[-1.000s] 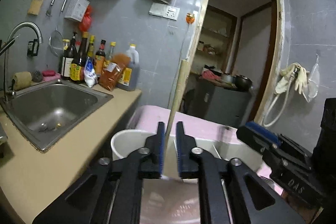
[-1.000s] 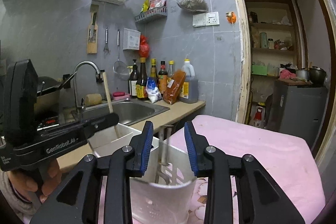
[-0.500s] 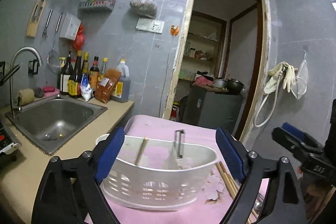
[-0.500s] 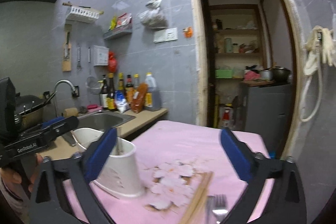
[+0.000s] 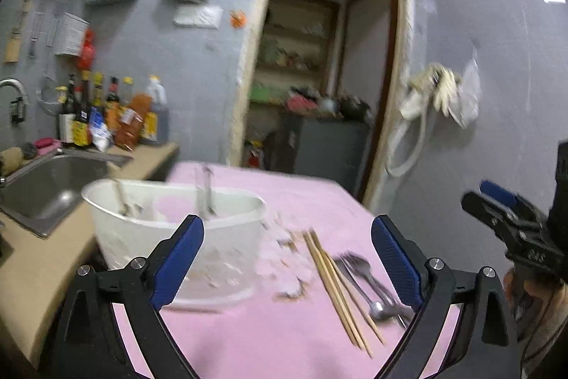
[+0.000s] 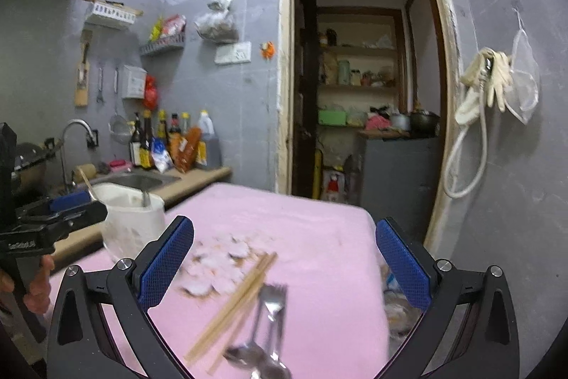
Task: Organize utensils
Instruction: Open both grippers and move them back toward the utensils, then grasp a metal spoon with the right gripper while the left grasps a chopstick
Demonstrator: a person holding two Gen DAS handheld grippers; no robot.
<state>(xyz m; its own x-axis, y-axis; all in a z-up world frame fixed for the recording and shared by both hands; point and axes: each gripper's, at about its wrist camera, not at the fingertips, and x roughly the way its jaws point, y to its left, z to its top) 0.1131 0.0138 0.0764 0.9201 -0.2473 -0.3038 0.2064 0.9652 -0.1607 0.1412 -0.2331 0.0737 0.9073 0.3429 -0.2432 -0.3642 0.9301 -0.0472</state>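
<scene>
1. Both claws have just been opening and have drawn back from the white holder (image 5: 177, 237): left claw (image 5: 287, 258) and right claw (image 6: 284, 258) gape wide, nothing between them.
2. A chopstick and a metal utensil now stand in the holder, lower left.
3. Chopsticks (image 6: 238, 301), fork (image 6: 271, 304) and spoons (image 5: 378, 306) lie loose on the pink bench (image 6: 312, 222), probably next.
4. Sink (image 5: 39, 190) at left, doorway (image 6: 358, 95) centre.

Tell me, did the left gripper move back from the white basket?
Yes. The left gripper, its jaws just opened and empty, has pulled back from the white basket, which earlier sat right under its fingers.
</scene>
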